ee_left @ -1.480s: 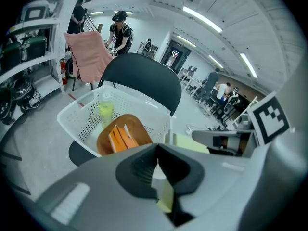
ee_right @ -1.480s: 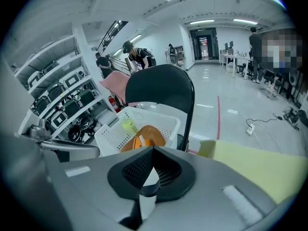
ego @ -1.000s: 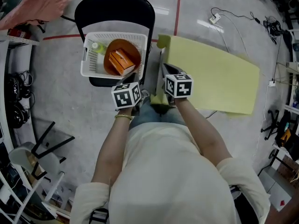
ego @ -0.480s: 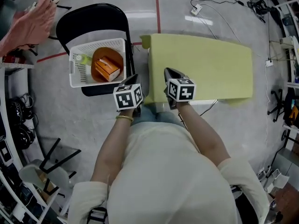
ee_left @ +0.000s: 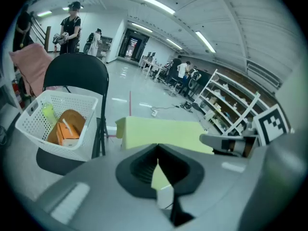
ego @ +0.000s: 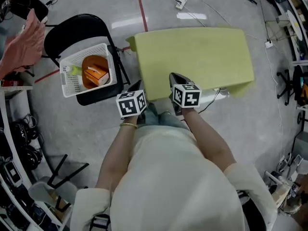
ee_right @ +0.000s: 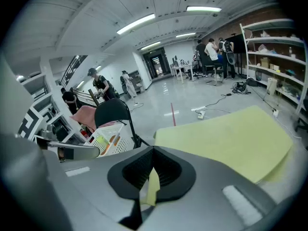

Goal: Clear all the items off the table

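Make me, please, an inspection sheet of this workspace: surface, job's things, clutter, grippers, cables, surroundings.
Surface: table under a yellow-green cover; nothing seen on it.
Job's things: orange bowl, orange box and green bottle lie in the white basket on the black chair, left of the table.
Clutter: pink cloth beyond the chair.
Grippers: left gripper and right gripper are by the table's near edge, jaws together; nothing seen held.
Cables: power strip with its lead on the floor beyond the table; a cable runs under the near edge.
Surroundings: grey floor with a red line, shelves, people far off.
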Motion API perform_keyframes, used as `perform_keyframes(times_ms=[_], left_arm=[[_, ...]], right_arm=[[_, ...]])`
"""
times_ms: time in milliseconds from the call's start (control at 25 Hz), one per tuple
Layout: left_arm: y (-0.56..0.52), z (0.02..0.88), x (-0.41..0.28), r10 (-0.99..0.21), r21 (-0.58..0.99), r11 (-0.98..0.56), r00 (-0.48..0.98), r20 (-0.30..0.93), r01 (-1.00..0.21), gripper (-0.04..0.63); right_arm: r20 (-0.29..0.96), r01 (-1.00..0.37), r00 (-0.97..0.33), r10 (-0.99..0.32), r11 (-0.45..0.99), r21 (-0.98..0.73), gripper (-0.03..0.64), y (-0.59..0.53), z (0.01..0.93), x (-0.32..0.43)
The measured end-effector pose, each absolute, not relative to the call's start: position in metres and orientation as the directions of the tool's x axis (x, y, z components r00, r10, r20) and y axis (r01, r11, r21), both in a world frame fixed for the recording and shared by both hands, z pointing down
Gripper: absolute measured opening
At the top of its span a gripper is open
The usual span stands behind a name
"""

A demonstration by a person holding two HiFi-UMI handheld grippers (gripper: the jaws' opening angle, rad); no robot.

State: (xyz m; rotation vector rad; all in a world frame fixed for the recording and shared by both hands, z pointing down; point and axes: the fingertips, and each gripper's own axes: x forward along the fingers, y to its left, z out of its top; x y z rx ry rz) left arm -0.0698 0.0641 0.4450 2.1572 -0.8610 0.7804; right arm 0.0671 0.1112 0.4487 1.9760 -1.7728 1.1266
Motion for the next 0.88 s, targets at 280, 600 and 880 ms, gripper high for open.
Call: perform_keyframes(times_ms=[280,600,880], left_arm=[[0.115,0.434,-0.042,-0.301,0.352,-0.63,0.635,0.711,-0.693,0.009],[0.163,0.429,-0.022,-0.257,0.334,-0.702,0.662,0.704,-0.629,0.009],[0.198,0.427,-0.007,-0.205,0.317,-0.765,0.679,0.705,-0.56,0.009]], right_arm=[[0.664,-0.906,0.038,-0.747,-0.306,-0.293,-0.002,0.175,0.439,0.094],[0.645,-0.89,0.109,-0.757,-0.363,-0.277,-0.002,0.236,0.428,0.11],[0.632,-0.875,0.165,-0.757,-0.409,-0.261,-0.002,0.277,0.421,0.121]])
